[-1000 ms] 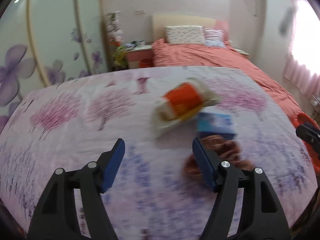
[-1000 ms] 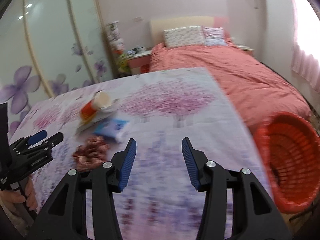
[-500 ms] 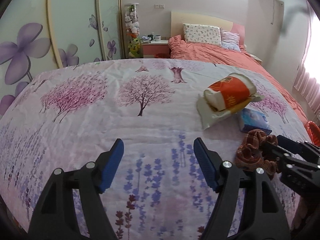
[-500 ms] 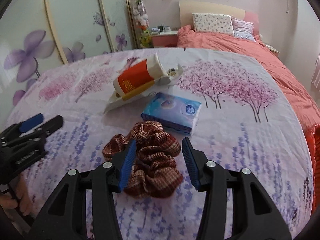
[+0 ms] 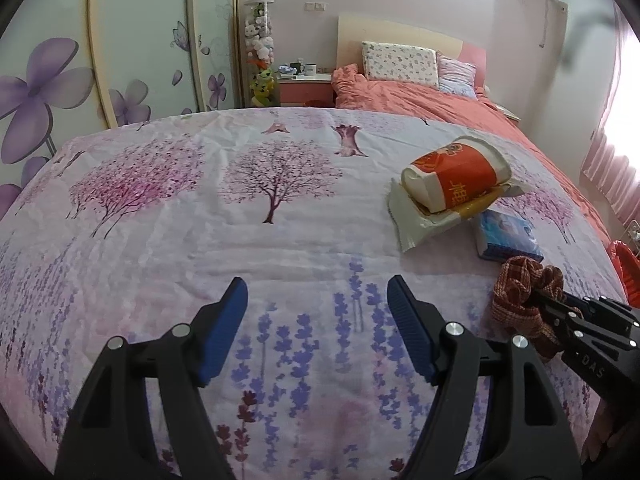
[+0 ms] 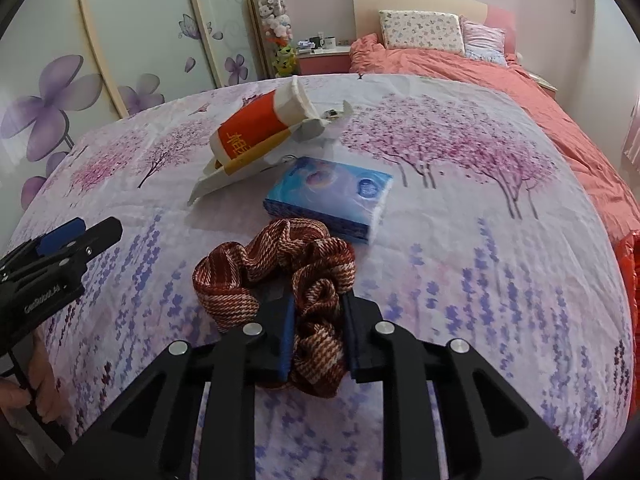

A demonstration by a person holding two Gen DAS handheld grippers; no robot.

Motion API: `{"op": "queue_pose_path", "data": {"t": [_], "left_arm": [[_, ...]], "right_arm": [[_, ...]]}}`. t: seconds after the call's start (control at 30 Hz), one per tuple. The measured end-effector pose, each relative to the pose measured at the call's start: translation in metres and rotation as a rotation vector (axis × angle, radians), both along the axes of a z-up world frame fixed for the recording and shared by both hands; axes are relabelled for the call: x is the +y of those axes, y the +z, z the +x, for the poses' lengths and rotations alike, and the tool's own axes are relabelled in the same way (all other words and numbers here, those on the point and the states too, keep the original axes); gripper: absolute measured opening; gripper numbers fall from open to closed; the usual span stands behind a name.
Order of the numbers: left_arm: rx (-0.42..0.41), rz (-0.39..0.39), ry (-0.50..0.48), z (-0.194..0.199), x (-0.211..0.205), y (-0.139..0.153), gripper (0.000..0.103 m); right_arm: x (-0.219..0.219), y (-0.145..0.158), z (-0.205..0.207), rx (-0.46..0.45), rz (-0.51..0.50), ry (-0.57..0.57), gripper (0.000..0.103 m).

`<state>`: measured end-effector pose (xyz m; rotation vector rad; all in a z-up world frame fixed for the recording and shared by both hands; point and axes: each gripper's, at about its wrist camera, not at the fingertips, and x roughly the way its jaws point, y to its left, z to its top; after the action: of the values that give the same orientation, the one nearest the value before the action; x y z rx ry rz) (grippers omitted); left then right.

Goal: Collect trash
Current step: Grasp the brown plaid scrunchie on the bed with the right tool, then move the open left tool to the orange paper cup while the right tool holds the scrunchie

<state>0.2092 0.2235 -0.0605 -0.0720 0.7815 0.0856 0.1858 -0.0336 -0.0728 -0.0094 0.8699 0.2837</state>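
Now the right gripper (image 6: 316, 332) has just been closing, and its blue pads are pinched together on the near fold of the plaid scrunchie (image 6: 280, 264), which bunches up between them while the rest of its loop lies on the floral bedspread (image 6: 500, 240) toward twelve o'clock; half a second ago the same jaws stood apart on either side of the fabric without squeezing it. Just beyond the scrunchie, at about one o'clock, the blue tissue pack (image 6: 332, 196) lies flat, close to the fabric though I cannot tell if they touch, and further off at eleven o'clock a red paper cup (image 6: 260, 124) lies tipped on its side on a white wrapper (image 6: 224, 176). At the three o'clock edge of the right wrist view a sliver of the red basket (image 6: 630, 264) shows beside the bed, the likely place for whatever is gathered. The left gripper (image 5: 316, 320) hangs over bare bedspread at nine o'clock from the scrunchie with its jaws wide apart and nothing between them. My reading is that the first pick is now secured, so a lift and carry toward the basket comes next, while the cup, wrapper and tissue pack remain to be dealt with.
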Motion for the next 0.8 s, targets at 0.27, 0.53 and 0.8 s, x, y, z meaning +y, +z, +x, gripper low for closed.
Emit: {"op": "queue_pose_path", "data": {"t": [0.27,0.53,0.8], "left_arm": [[-0.005,0.018,-0.038,0.016,-0.025,0.007,0.073],[-0.011,0.009,-0.051,0.053,-0.047,0.016,0.074],[0.088,-0.079,0.003,0.081,-0.042,-0.004,0.072]], "right_arm": [[-0.050,0.000,0.001,-0.007,-0.015,-0.119,0.020],[-0.083,-0.004,0.008,-0.008,0.010,-0.202,0.020],[-0.092,-0.006,0.007,-0.004,0.048,-0.192,0.020]]}}
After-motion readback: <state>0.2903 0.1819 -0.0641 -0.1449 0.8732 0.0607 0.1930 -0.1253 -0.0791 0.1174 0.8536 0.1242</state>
